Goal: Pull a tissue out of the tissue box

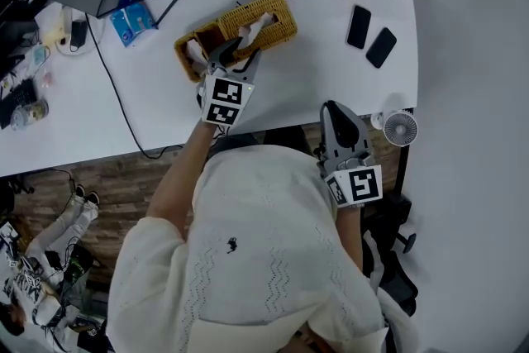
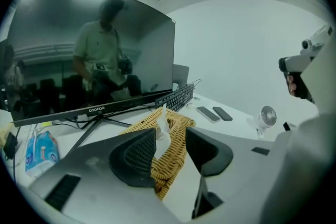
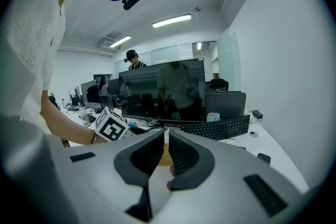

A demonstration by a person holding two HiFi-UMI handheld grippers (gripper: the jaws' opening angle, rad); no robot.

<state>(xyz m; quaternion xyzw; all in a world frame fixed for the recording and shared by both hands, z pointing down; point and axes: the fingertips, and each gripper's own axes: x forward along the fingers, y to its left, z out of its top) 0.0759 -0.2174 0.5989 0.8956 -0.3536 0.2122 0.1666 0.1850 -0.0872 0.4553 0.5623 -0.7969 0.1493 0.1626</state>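
Left gripper (image 1: pixel 237 54) positioned at the yellow woven wicker tissue box (image 1: pixel 277 16) on the white bench (image 1: pixel 314 70); jaws spread.

In the left gripper view, the white tissue (image 2: pixel 163 126) is seen standing up from the box slot between the two spread jaws, closer to the left jaw; no pinch is shown. The box lies at the middle of the bench, in front of the black monitor (image 2: pixel 94 50), whose lower bezel is marked "coocaa" (image 2: pixel 96 109). The right gripper (image 1: pixel 333 110) is held off the near bench edge, well apart from the box; its jaws are drawn almost together, with only a narrow slit and nothing gripped. Print on the blue packet (image 1: pixel 132 21) cannot be read.
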